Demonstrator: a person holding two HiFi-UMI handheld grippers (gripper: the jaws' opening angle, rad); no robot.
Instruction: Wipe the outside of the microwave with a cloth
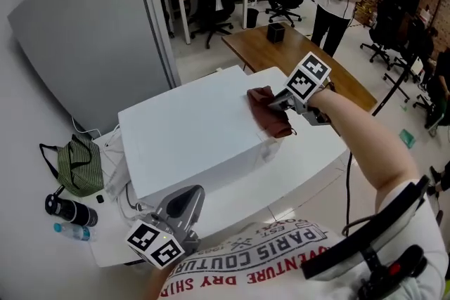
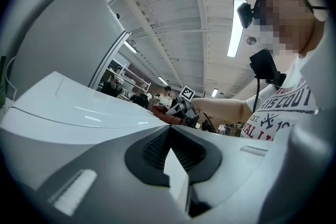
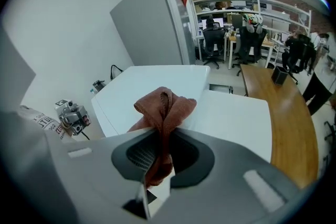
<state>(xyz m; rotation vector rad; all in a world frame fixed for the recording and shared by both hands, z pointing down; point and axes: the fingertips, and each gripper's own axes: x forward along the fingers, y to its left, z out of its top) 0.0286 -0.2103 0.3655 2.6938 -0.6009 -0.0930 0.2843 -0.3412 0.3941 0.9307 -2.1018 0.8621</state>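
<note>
The white microwave [image 1: 190,130] stands on a white table [image 1: 320,151]. A reddish-brown cloth [image 1: 268,112] lies bunched on the right end of its top, and my right gripper [image 1: 283,103] is shut on it. In the right gripper view the cloth [image 3: 164,107] sticks up between the jaws of my right gripper [image 3: 157,150], above the microwave's top [image 3: 152,78]. My left gripper [image 1: 184,201] hangs low by the microwave's near left corner, shut with nothing in it. The left gripper view looks across the microwave's top [image 2: 68,107] over my left gripper [image 2: 169,136] to the cloth [image 2: 166,118].
A green striped bag [image 1: 79,165], a black flask [image 1: 69,210] and a water bottle [image 1: 74,232] lie left of the microwave. A grey partition [image 1: 91,31] stands behind it. Beyond are a wooden table [image 1: 302,56], office chairs and a standing person [image 1: 337,0].
</note>
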